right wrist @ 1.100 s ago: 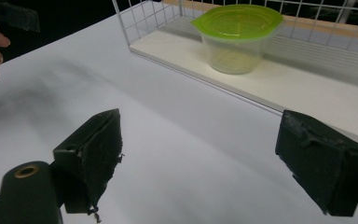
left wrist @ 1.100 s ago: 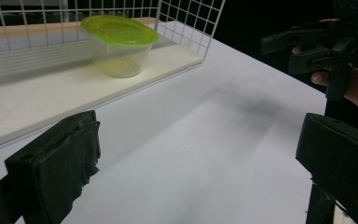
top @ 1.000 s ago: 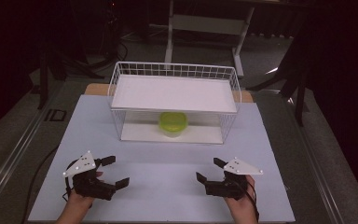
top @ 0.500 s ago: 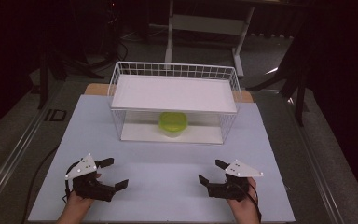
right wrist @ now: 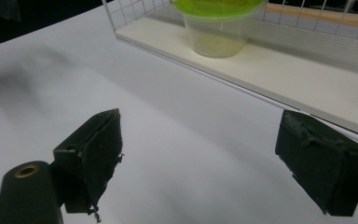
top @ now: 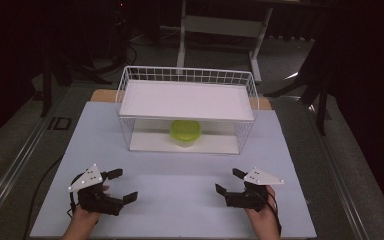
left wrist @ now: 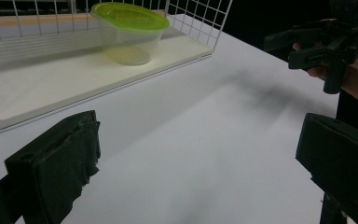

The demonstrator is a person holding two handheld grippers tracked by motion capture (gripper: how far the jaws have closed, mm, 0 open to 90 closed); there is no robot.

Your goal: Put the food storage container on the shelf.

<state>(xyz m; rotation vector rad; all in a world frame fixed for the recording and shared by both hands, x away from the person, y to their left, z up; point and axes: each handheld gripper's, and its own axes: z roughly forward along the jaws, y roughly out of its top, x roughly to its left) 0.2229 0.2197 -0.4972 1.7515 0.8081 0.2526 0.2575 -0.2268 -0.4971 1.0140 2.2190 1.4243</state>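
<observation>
A clear tub with a green lid (top: 185, 132) stands on the lower board of a white wire rack (top: 187, 100) at the middle of the table. It also appears in the left gripper view (left wrist: 128, 32) and the right gripper view (right wrist: 219, 25). My left gripper (top: 123, 184) rests near the front left of the table, open and holding nothing (left wrist: 198, 163). At the front right my right gripper (top: 229, 181) is open too, with nothing between its pads (right wrist: 214, 158). Both are well short of the rack. The right gripper (left wrist: 314, 44) is also visible across the table in the left gripper view.
The rack has a white upper shelf (top: 187, 100) over the tub and an open front. A pale mat (top: 180, 175) covers the table between the grippers and the rack. A desk frame (top: 220, 30) stands beyond the table on a dark floor.
</observation>
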